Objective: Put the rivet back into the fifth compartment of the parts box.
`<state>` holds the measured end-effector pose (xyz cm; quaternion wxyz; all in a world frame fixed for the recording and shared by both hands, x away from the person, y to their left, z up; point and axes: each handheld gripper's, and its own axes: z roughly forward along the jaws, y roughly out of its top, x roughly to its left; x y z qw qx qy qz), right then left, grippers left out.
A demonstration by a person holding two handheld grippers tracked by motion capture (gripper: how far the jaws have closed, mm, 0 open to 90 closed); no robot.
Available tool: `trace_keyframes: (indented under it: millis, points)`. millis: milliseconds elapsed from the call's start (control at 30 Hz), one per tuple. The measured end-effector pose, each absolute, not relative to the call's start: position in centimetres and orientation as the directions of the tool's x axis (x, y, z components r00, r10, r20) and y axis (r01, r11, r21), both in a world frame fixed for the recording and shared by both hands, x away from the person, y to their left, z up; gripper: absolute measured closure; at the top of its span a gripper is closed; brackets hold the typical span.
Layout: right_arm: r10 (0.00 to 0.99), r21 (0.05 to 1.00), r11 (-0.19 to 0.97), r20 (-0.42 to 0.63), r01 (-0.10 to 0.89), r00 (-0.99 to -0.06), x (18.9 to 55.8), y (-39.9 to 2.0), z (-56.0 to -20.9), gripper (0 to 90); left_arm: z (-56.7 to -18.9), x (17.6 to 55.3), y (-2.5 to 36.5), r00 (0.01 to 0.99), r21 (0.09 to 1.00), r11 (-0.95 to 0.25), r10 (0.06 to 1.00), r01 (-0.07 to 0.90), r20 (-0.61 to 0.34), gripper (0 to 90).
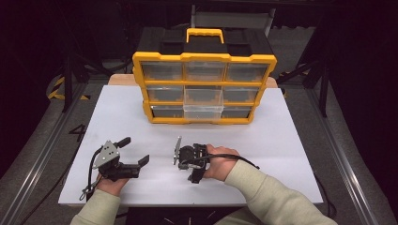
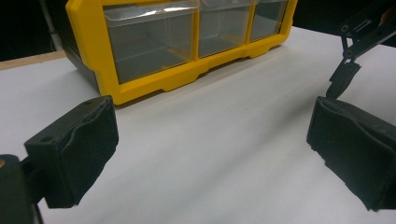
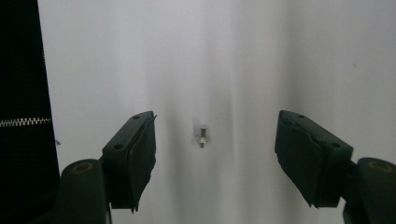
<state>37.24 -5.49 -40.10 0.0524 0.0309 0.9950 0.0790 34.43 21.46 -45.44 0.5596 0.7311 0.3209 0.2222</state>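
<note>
Right gripper [image 3: 215,154] points down over one small metal screw [image 3: 202,136], jaws spread wide, pads clear of it on both sides. Screw lies alone on bare white table [image 1: 281,140], toward the near edge. Left gripper [image 1: 133,151] rests near the near-left corner, jaws wide, holding nothing. One yellow organizer [image 1: 204,88] at the far edge, nine drawers; middle one pulled out.

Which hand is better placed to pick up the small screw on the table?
Right. The right tongs point down at the table with the small screw centred between their open jaws. The left tongs face the yellow organizer, empty.
</note>
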Motion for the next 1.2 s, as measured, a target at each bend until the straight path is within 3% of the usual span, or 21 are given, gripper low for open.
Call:
trace_keyframes:
  millis: [267, 400, 900, 1200]
  points:
    - [0.063, 0.152, 0.987, -0.070, 0.052, -0.995, 37.2, -5.4, -41.3, 33.5, -45.5, 34.4, 21.4, 0.695, 0.962, -0.165, 0.718, 0.218, -0.035, 3.0]
    - [0.061, 0.145, 0.988, -0.048, 0.054, -0.997, 37.3, -5.5, -41.8, 39.3, -45.4, 34.4, 21.5, 0.695, 0.961, -0.167, 0.718, 0.221, -0.036, 3.0]
    - [0.073, 0.136, 0.988, -0.004, 0.072, -0.997, 37.8, -5.8, -42.2, 80.9, -45.5, 34.5, 21.4, 0.698, 0.960, -0.174, 0.716, 0.219, -0.029, 3.0]
    - [0.068, 0.135, 0.988, 0.003, 0.067, -0.998, 38.0, -5.7, -42.2, 82.7, -45.5, 34.5, 21.4, 0.698, 0.960, -0.175, 0.716, 0.218, -0.028, 3.1]
